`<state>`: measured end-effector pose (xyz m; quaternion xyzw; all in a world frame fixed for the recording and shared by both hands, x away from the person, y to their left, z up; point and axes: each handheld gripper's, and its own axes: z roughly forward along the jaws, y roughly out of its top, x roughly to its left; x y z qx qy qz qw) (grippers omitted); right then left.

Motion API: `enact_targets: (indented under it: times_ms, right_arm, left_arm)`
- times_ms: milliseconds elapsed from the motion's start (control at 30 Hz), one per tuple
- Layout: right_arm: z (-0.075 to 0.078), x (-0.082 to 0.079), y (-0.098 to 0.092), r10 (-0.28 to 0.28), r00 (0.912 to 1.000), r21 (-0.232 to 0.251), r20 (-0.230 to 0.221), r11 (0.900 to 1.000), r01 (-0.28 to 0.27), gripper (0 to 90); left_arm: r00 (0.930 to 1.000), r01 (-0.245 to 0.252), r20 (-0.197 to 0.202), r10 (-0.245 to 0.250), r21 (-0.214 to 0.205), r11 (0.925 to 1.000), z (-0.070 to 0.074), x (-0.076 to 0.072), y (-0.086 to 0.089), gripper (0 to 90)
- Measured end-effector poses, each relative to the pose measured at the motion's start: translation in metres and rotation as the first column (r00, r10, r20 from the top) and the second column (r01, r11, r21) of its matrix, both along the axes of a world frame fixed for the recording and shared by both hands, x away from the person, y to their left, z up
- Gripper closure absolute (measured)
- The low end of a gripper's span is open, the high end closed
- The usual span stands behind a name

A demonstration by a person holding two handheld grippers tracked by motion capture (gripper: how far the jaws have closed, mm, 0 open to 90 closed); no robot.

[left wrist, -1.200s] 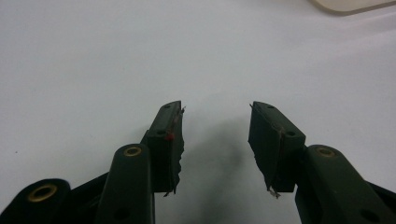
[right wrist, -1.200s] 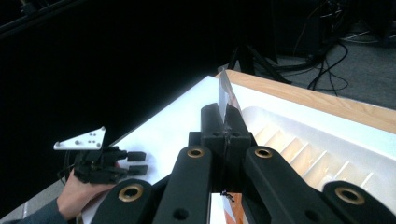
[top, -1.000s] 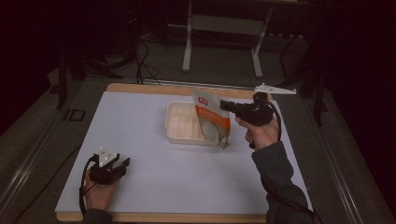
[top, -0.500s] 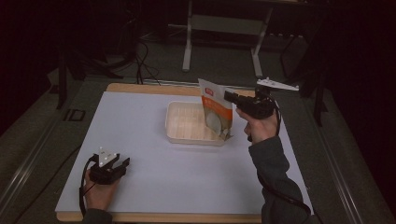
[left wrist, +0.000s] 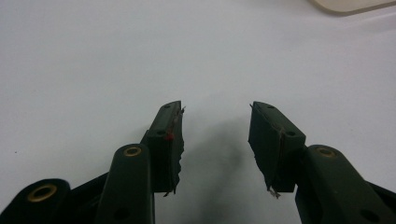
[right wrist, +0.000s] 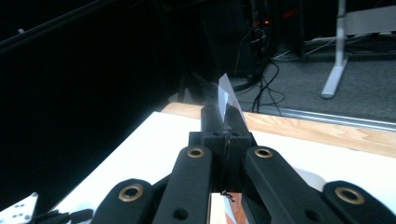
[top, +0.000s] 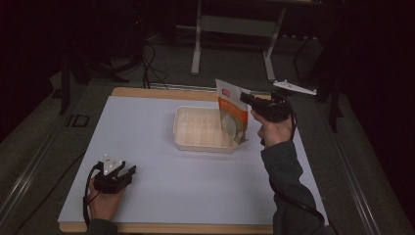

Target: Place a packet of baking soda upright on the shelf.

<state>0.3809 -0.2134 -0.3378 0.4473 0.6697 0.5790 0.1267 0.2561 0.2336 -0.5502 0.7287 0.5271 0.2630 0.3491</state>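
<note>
You've got the right gripper (top: 246, 99) pinched tight on the top edge of the orange-and-white pouch (top: 232, 114), holding it upright with its bottom just at the right end of the cream tray (top: 201, 128), mid-table toward the far side. In the right gripper view the jaws sit pressed together on the pouch's thin edge (right wrist: 226, 100). I can't tell if anything's gone into the tray yet. Your left gripper (left wrist: 215, 135) just rests near the front-left corner, jaws apart, holding nothing. Looks like mid-job: pouch lifted, emptying or placing it left to do.
</note>
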Motion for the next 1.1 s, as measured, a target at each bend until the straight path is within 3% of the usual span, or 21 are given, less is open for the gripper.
enact_targets:
  times_ms: [400, 800, 1100]
  right_arm:
    - [-0.0017, 0.0044, -0.0038, -0.088, 0.9959, -0.015, 0.016, 0.9959, 0.089, 90.0]
    - [-0.0017, 0.0082, -0.0056, -0.175, 0.9841, -0.026, 0.033, 0.9841, 0.176, 90.0]
    - [-0.0022, 0.008, 0.0003, -0.223, 0.9728, -0.064, 0.061, 0.9718, 0.227, 90.0]
  left_arm:
    - [1.0, 0.001, -0.003, -0.001, 0.0, 1.0, 0.0001, 0.0, 0.0001, 54.3]
    - [1.0, 0.0, -0.001, 0.0, -0.003, 1.0, -0.0001, 0.0001, 0.0, 54.3]
    - [1.0, -0.001, -0.001, 0.001, -0.003, 1.0, -0.0001, 0.0, -0.0002, 54.3]
